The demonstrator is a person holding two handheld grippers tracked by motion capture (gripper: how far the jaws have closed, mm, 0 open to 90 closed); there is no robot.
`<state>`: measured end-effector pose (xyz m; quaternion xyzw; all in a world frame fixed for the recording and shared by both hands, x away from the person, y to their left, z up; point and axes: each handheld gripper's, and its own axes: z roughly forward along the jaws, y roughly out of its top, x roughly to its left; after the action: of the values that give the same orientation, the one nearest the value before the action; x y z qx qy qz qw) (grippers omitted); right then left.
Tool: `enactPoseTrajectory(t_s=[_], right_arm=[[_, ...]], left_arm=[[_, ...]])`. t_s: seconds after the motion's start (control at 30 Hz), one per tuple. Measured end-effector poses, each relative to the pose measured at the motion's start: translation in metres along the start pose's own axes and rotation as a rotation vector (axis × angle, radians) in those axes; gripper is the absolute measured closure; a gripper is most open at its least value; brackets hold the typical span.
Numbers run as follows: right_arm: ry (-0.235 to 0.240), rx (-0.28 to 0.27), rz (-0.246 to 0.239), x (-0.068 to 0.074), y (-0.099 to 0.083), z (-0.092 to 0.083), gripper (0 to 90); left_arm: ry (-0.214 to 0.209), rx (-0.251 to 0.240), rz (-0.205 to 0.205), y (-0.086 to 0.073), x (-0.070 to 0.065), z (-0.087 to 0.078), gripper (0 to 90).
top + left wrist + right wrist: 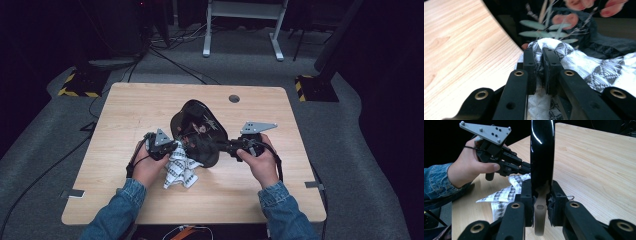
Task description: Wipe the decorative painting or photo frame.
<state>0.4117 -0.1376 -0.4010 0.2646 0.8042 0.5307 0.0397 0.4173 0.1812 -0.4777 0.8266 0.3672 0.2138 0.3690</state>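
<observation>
Cloth (pixel 584 62), one piece, white with a grey woven diamond pattern, lies crumpled at the middle of the wooden table (pixel 125 115), pinched in the left gripper (pixel 539 62). One glossy black plate (pixel 542 152) with painted pink flowers stands on edge, clamped by the right gripper (pixel 541 192).

Both forearms wear blue denim sleeves (pixel 120 210) with stitched cuffs. Each hand carries a black gripper. The left gripper (pixel 539 62) has two flat black jaws on black link bars with brass-ringed holes; its body shows above the sleeve in the right gripper view. The right gripper (pixel 541 192) is built alike, with worn padding on its jaws. A grey three-cornered plate (pixel 486 131) with screws and small holes tops each gripper body. A thin black cable (pixel 131 162) loops beside the left sleeve's cuff.
</observation>
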Motion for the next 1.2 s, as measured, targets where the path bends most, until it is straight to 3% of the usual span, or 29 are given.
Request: enactPoseTrajectory(t_s=[0.13,0.47,0.53,0.63,0.8,1.0,1.2], right_arm=[[0.002,0.0,0.0,0.0,0.0,0.0,77.9],[0.003,0.001,0.001,-0.001,0.0,0.0,77.9],[0.002,0.001,0.0,-0.001,0.0,0.0,77.9],[0.004,0.001,0.001,-0.001,0.0,-0.001,77.9],[0.005,0.002,0.002,-0.001,0.0,-0.001,77.9],[0.007,0.003,0.003,-0.001,0.0,-0.001,77.7],[0.004,0.002,0.003,0.0,0.0,-0.001,77.8]], left_arm=[[-0.035,0.015,-0.007,0.001,-0.006,0.002,82.9],[-0.127,0.023,0.07,0.01,-0.041,0.004,82.8],[-0.106,0.028,0.106,0.011,-0.045,0.004,82.8],[-0.118,0.025,0.093,0.009,-0.042,0.005,82.7],[-0.061,0.068,0.059,-0.002,-0.024,0.009,82.6],[-0.037,0.072,0.031,-0.006,-0.01,0.01,82.3],[-0.082,0.073,0.004,-0.007,-0.015,0.012,82.8]])
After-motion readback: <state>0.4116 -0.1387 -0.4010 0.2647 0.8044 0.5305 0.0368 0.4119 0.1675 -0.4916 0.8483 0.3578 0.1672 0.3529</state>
